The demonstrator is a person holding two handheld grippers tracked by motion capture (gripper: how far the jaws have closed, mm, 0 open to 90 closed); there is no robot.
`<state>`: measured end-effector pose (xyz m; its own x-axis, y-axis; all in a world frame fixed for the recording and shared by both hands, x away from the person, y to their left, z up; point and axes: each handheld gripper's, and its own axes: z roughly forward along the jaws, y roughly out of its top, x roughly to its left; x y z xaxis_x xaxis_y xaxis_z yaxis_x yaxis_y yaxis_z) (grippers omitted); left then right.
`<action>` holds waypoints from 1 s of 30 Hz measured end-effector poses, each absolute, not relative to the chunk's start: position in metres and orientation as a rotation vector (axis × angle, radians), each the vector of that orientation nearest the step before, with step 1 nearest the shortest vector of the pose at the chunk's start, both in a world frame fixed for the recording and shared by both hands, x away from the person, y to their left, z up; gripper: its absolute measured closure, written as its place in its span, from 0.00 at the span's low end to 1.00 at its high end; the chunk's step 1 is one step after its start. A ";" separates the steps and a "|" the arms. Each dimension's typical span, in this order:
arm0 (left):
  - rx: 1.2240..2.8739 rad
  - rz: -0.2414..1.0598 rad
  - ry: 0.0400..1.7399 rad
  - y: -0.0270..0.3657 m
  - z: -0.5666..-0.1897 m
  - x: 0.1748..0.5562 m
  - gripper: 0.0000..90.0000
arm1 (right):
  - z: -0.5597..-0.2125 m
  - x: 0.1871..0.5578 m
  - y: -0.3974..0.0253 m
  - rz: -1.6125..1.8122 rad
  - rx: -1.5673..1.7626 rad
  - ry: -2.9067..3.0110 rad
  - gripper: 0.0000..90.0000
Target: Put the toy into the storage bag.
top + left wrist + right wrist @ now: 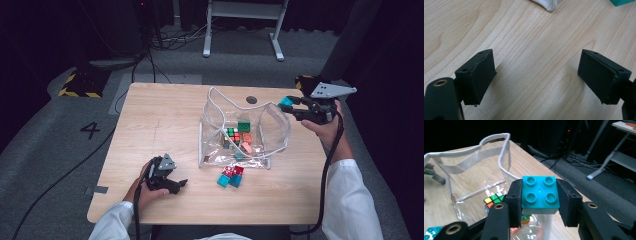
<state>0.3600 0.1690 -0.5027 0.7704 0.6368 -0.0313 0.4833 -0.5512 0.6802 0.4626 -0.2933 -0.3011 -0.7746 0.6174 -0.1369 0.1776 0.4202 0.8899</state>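
Observation:
A clear plastic bag [272, 127] with a white rim stands open at the table's middle, holding a small puzzle cube [232, 133], a green brick [243, 126] and orange pieces. My right gripper [288, 103] is raised at the bag's right rim, shut on a teal four-stud brick [539, 194]. The puzzle cube [493, 201] lies in the bag below it. My left gripper [179, 185] rests low near the front left of the table, open, with bare wood between its fingers [477, 75].
Teal and red bricks [231, 176] lie on the wooden table [150, 120] just in front of the bag. A desk frame [240, 25] and cables stand on the floor beyond. Dark curtains close in on the right.

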 end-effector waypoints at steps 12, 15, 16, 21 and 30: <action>2.265 0.285 0.830 0.169 -0.503 0.360 0.16 | -0.318 0.463 -0.254 1.321 0.555 2.355 0.66; 2.266 0.287 0.828 0.169 -0.503 0.360 0.16 | -0.324 0.465 -0.247 1.300 0.504 2.391 0.66; 2.266 0.287 0.828 0.169 -0.503 0.360 0.16 | -0.326 0.466 -0.245 1.281 0.494 2.402 0.66; 2.265 0.284 0.829 0.169 -0.503 0.360 0.16 | -0.336 0.475 -0.235 1.181 0.456 2.472 0.66; 2.265 0.284 0.829 0.169 -0.503 0.359 0.16 | -0.343 0.488 -0.216 0.941 0.442 2.588 0.66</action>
<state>0.3594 0.1692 -0.5027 0.7712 0.6358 -0.0315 0.4826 -0.5517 0.6803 0.4879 -0.2164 -0.3435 -0.8900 0.4012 -0.2166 0.1685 0.7308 0.6615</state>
